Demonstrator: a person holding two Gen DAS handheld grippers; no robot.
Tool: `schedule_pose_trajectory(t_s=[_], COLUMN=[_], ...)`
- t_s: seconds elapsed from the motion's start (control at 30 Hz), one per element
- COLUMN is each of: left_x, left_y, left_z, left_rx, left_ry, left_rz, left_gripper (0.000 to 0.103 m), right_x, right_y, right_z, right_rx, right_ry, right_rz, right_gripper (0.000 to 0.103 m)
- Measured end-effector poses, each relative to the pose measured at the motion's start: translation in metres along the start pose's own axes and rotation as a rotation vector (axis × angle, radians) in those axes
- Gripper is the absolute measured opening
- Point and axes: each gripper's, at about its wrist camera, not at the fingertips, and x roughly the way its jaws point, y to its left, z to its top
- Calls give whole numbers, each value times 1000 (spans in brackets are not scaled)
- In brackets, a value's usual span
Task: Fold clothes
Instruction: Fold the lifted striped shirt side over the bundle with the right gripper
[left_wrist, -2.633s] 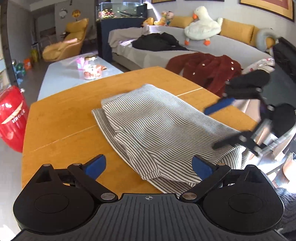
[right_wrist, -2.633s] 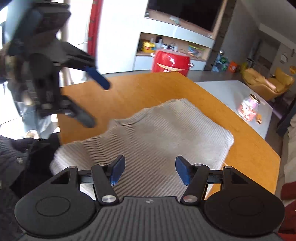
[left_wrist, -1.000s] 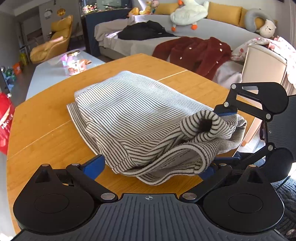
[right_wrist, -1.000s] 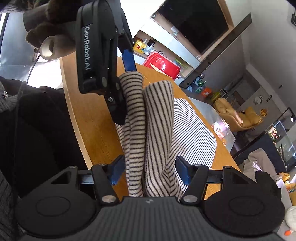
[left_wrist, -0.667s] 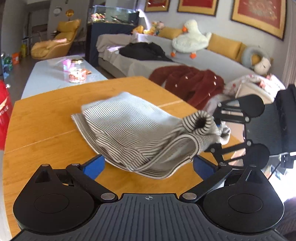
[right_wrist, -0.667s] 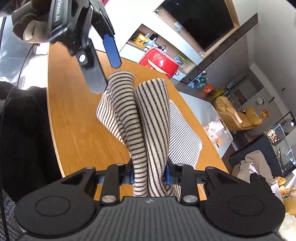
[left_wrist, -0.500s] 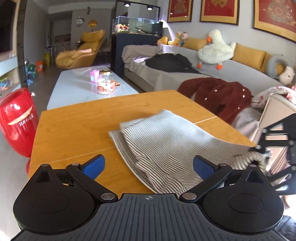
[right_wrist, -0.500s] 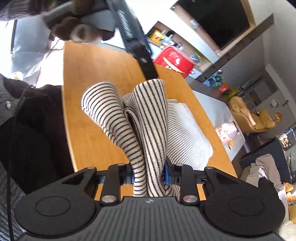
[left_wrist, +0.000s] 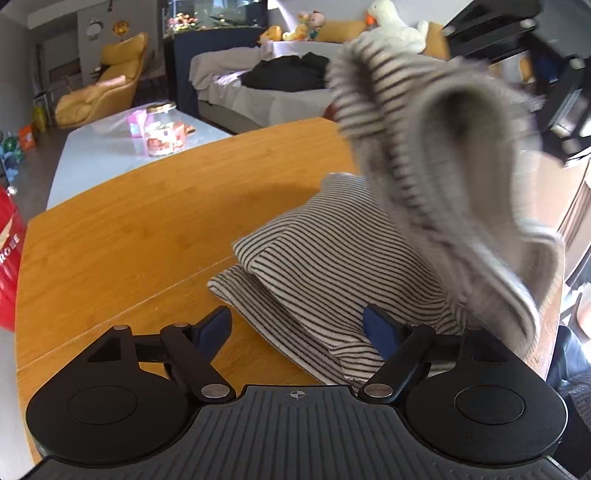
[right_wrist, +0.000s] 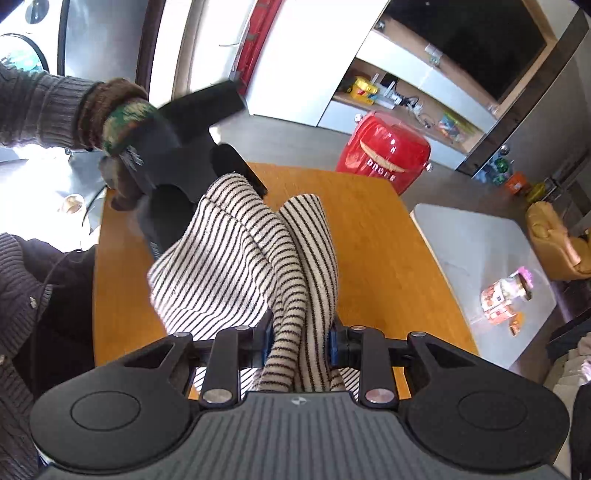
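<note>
The right gripper has its jaws clamped on a lifted fold of the striped garment, whose remainder lies on the wooden surface. The left gripper has just been closing but stands apart around the garment's near edge. A glass jar of sweets sits on the white table behind.

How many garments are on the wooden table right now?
1: a striped garment. Its lower part lies folded on the wooden table, and one end is lifted, pinched in the right gripper. Anything tucked beneath it would be hidden.

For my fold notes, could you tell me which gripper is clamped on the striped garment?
The right gripper: its pads pinch the striped garment. The left gripper only straddles it, unclamped.
</note>
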Motion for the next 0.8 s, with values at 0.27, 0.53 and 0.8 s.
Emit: schedule_pose_trajectory(t_s=[0.27, 0.53, 0.8], left_x=[-55, -70, 13], left_y=[25, 8, -7], left_z=[7, 48, 54], left_rx=[-69, -80, 29], left_ry=[-54, -190, -72], left_rz=[27, -149, -32], left_gripper=[92, 100, 99], right_x=[71, 48, -10], right_y=[-49, -61, -71], right_z=[-21, -30, -74], right_rx=[133, 151, 408], right_ry=[-50, -115, -202], right_rz=[140, 71, -178], right_gripper=[33, 57, 89])
